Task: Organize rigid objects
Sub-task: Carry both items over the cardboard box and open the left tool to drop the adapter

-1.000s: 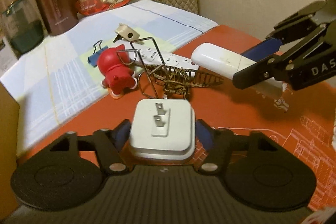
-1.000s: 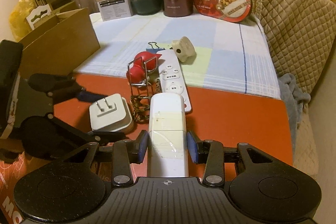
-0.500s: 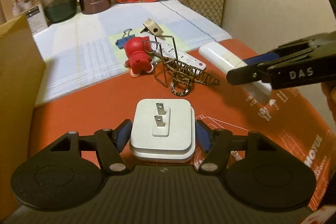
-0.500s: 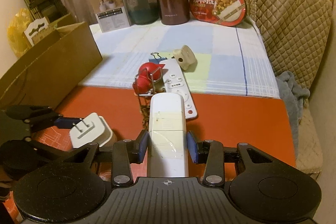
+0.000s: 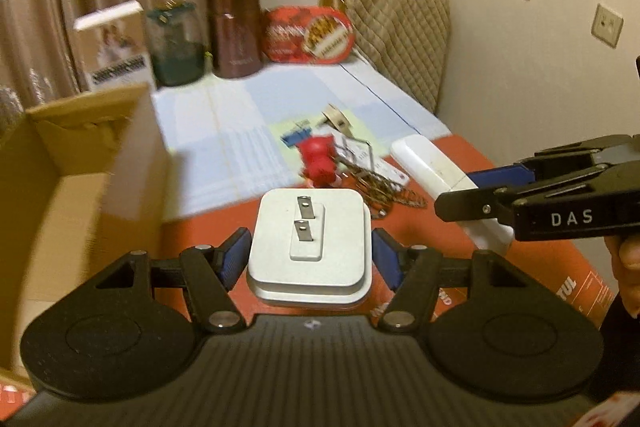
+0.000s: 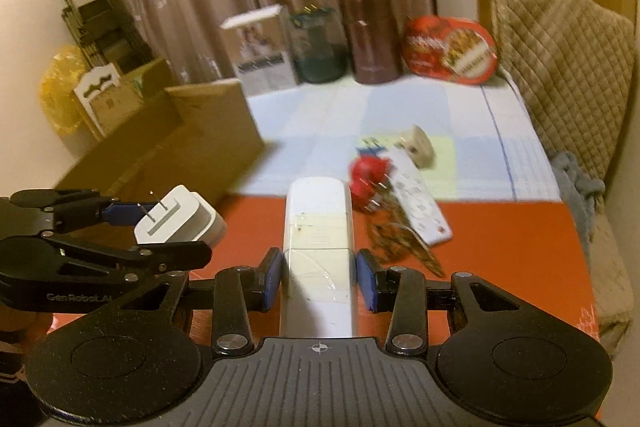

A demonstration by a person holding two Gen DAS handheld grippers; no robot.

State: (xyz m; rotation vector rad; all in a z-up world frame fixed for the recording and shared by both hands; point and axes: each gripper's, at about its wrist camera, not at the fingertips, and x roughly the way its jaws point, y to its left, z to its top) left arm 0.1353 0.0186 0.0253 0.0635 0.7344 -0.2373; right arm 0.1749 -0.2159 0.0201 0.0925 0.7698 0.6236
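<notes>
Above red mat [image 5: 460, 243] — left hand-held gripper [image 5: 308, 259] clamps charger [image 5: 308, 247], right [image 6: 319, 277] clamps remote [image 6: 319, 227].

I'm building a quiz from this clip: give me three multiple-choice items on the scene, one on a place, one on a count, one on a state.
1. Where is the cardboard box?
A. left of the left gripper
B. on the quilted chair
C. under the mat

2. How many prongs show on the white plug adapter?
A. two
B. three
C. four

3. The right gripper is:
A. open, empty
B. shut on the white remote
C. out of view

Answers:
1 A, the box fills the left wrist view's left side.
2 A, two flat blades face the camera.
3 B, blue pads press both its sides.
</notes>
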